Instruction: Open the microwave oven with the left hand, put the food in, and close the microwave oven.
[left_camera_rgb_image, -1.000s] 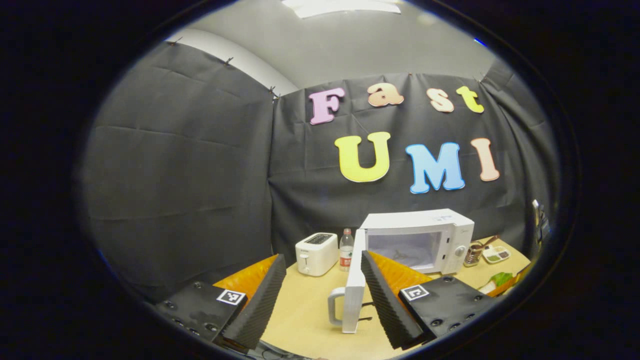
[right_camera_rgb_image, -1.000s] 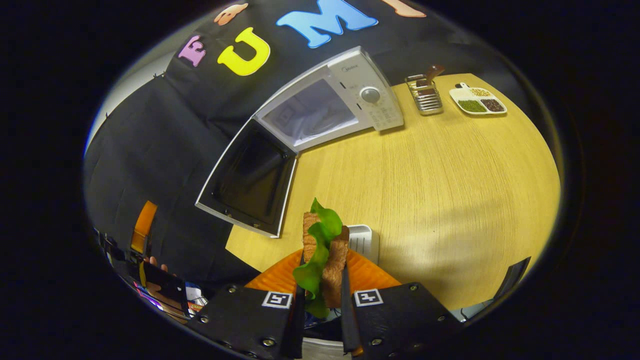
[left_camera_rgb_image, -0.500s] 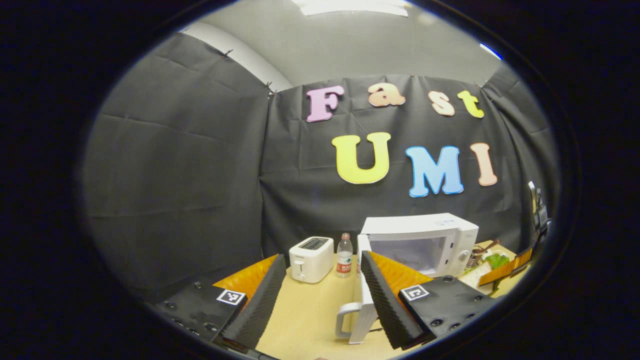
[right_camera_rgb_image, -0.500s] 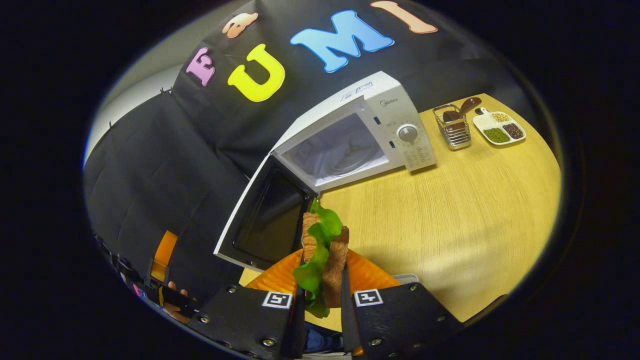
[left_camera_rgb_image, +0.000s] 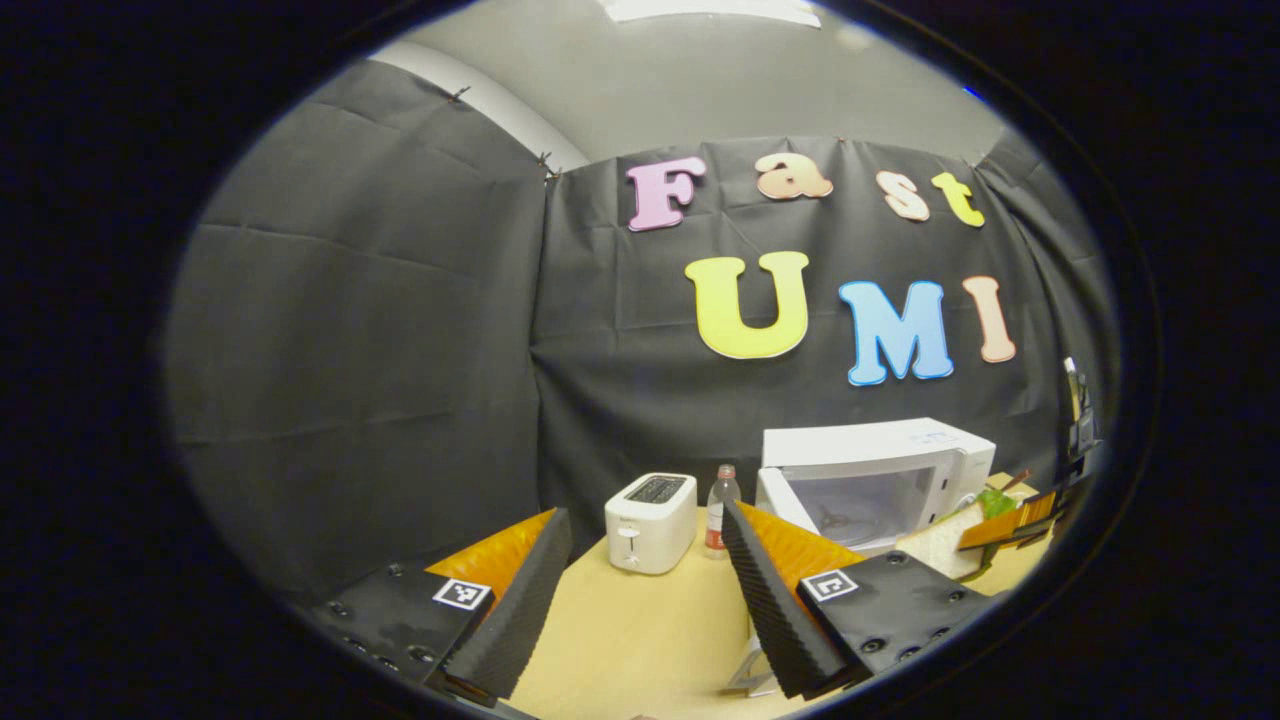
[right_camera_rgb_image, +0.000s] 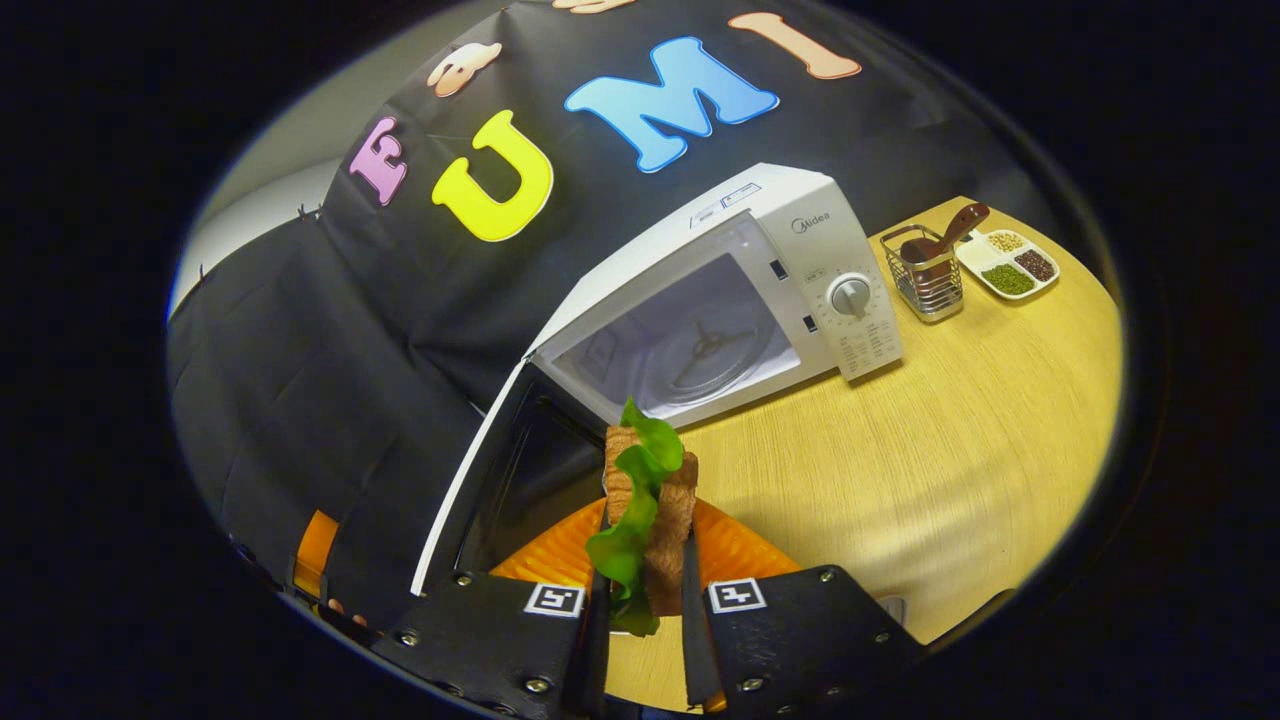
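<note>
Sandwich (right_camera_rgb_image: 645, 505) clamped upright betw right gripper (right_camera_rgb_image: 640, 600) fingers, long axis fwd. Microwave (right_camera_rgb_image: 720, 300) cavity straight ahead past tips, door (right_camera_rgb_image: 500, 470) swung open left. Left gripper (left_camera_rgb_image: 640, 590) fingers apart, empty, farther off.

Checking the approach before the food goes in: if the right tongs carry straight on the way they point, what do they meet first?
Probably the microwave's open cavity: the right tongs, shut on the sandwich, aim at its front, the open door just left. Depth is unclear.
</note>
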